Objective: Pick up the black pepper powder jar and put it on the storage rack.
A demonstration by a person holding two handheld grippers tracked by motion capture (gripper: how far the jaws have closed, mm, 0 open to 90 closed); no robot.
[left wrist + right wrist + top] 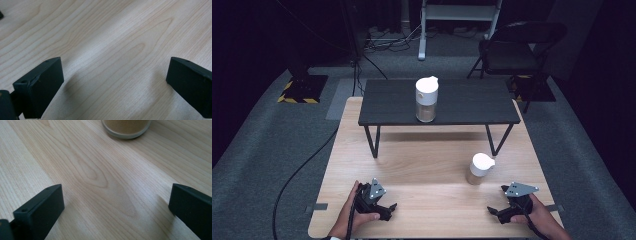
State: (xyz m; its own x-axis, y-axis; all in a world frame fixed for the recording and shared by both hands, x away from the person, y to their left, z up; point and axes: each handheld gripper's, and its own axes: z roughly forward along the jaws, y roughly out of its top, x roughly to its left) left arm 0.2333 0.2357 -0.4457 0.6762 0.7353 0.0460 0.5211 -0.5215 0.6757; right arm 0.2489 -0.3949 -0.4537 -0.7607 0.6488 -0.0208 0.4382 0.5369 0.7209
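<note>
A small white-lidded jar [478, 169] of tan powder stands on the light wooden table [427, 165], right of centre; its base [126, 128] shows at the top of the right gripper view. A taller jar [426, 99] with a white lid stands on the low black shelf [462, 102] at the back. My left gripper [390, 210] rests near the front left edge, open, with bare wood between its jaws [113, 72]. My right gripper [493, 213] lies near the front right edge, open and holding nothing [116, 195], a short way in front of the small jar.
The black shelf stands on thin metal legs [373, 141] over the back of the table. A folding chair [512, 50] and a stand with cables [357, 60] are on the grey carpet beyond. A cable [302, 170] trails off the left side.
</note>
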